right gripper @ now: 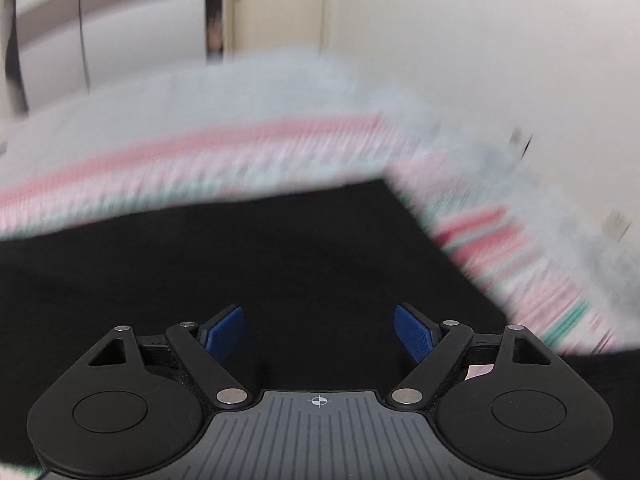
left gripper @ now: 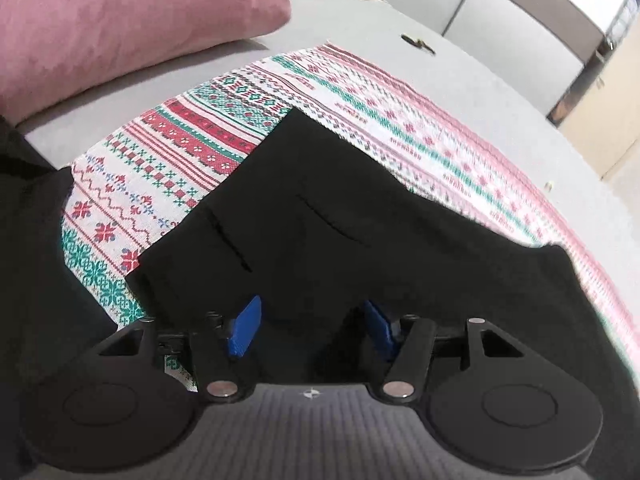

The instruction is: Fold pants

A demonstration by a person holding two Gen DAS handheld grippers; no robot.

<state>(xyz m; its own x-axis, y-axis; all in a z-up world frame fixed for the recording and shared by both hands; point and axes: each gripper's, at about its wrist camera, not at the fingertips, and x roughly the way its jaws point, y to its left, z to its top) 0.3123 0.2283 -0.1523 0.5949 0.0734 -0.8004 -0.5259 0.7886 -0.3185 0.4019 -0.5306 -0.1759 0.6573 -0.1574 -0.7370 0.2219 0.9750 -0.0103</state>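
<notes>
Two pairs of tongs, left tongs and right tongs, stood spread and empty above the black soft fabric pants, which lay on a patterned red-green woven cloth on the grey bed. The pants looked light and limp; a hem corner seemed best to grip.

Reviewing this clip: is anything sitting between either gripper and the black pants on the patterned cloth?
Nothing visible. The left gripper and right gripper both stand open right over the black pants, with only bare fabric between the blue pads. The pink pillow lies off to the side on the bed, clear of the patterned cloth.
</notes>
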